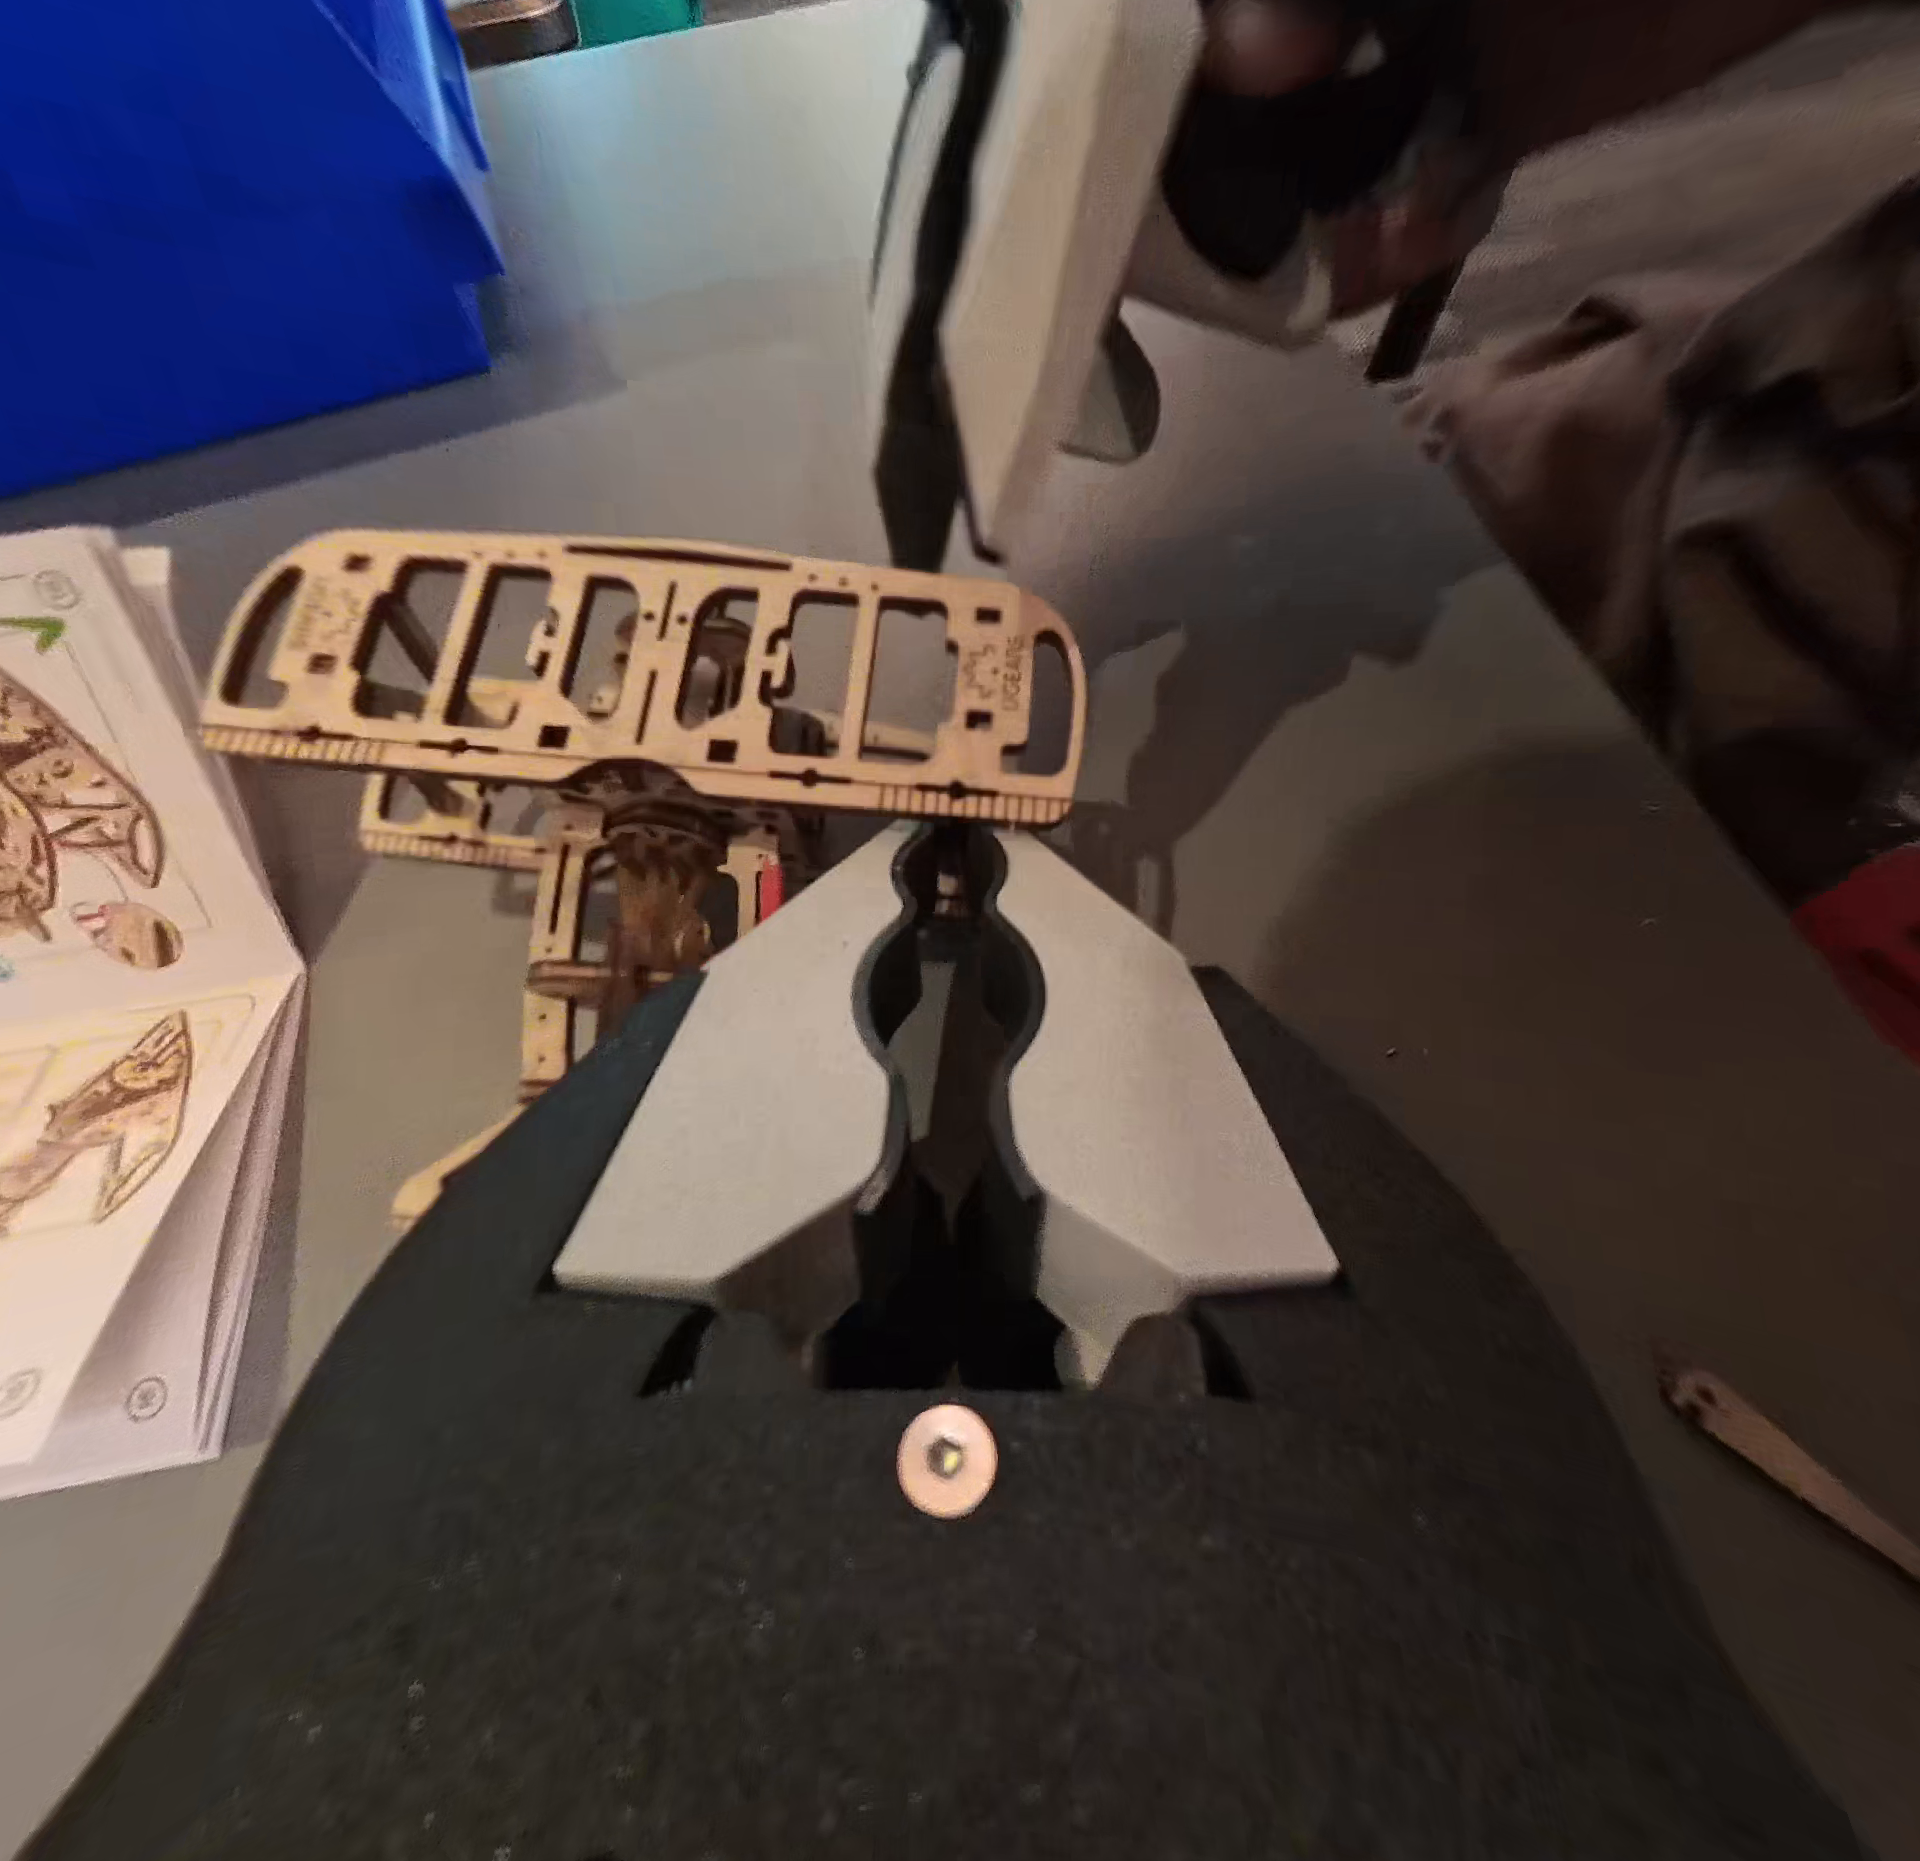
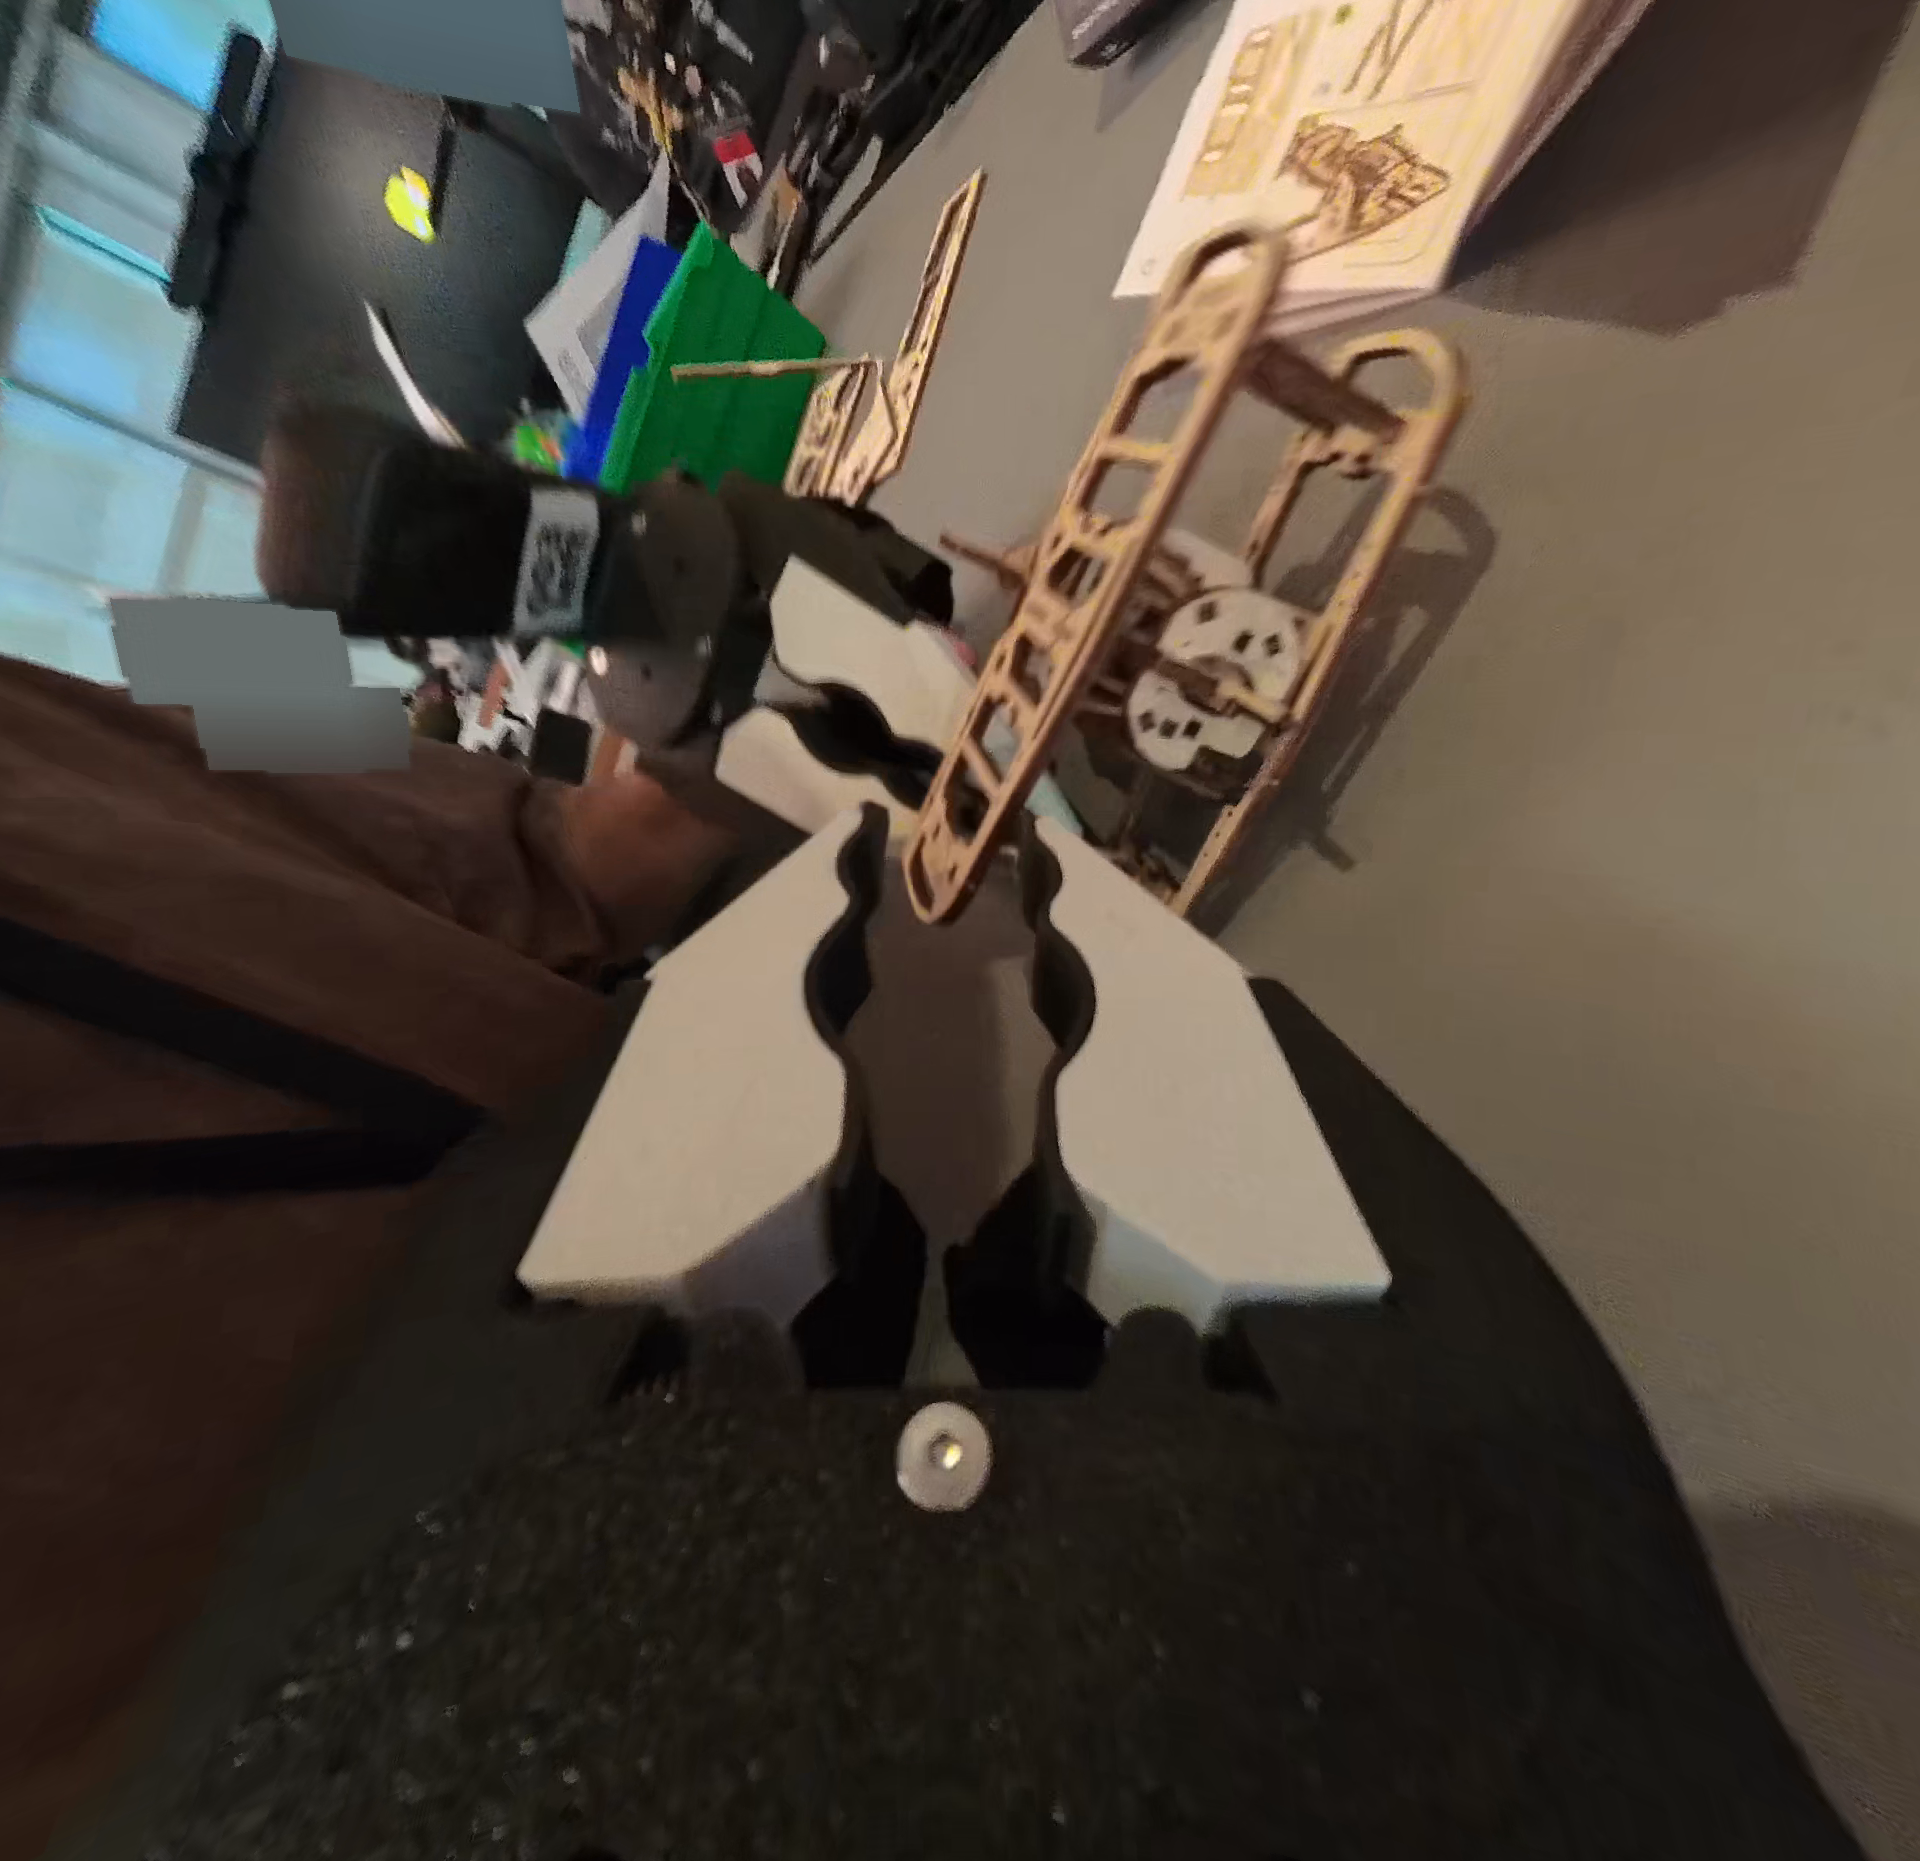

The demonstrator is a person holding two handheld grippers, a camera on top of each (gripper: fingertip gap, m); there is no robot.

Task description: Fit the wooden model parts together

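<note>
My left gripper (image 1: 951,845) is shut on the lower right edge of a flat wooden side panel (image 1: 644,668) with several window cut-outs and holds it upright above the table. The partly built wooden model (image 1: 634,897) stands just behind it. My right gripper (image 2: 951,835) is open, and the panel's end (image 2: 1039,658) sits in the gap between its fingers. In the left wrist view the right gripper (image 1: 935,549) is blurred and comes down on the panel's top right edge. The right wrist view shows the left gripper (image 2: 935,762) at the panel and the model (image 2: 1247,668) beyond it.
An open instruction booklet (image 1: 135,980) lies left of the model; it also shows in the right wrist view (image 2: 1351,118). A blue bin (image 1: 208,201) stands at the back left. A loose wooden strip (image 1: 1787,1468) lies at the right. Another wooden part (image 2: 914,357) and green and blue boxes (image 2: 717,367) stand farther off.
</note>
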